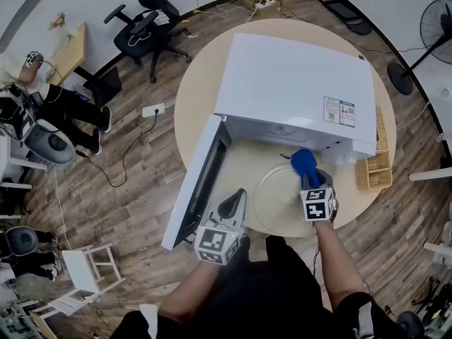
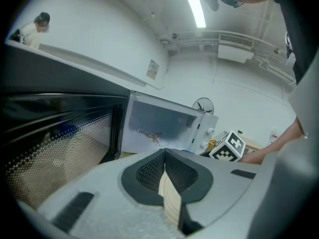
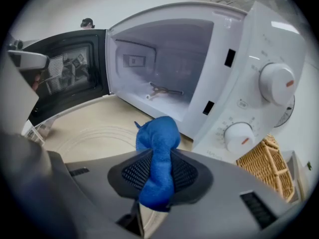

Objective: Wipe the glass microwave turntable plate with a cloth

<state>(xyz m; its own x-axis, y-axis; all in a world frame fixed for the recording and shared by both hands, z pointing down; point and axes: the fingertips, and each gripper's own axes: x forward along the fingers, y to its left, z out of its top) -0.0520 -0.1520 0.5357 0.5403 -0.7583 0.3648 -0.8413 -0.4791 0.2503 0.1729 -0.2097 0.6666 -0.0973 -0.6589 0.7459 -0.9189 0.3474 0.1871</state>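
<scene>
Pinching a soft, bunched blue cloth (image 3: 158, 139) between its ribbed black pads (image 3: 130, 173), the right gripper (image 3: 158, 172) hangs nearer the clear, ridged round glass turntable plate (image 3: 92, 136). The plate lies flat, just below-left of its fingertips, on the beige round table (image 1: 198, 97). The left gripper (image 2: 164, 169), jaws pressed together on nothing, waits beside the plate's left rim.

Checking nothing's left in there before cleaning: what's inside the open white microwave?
Only a three-armed roller ring shows on the floor of the white microwave; the round glass turntable plate lies outside it. The cavity's right side is hidden behind the control panel.
</scene>
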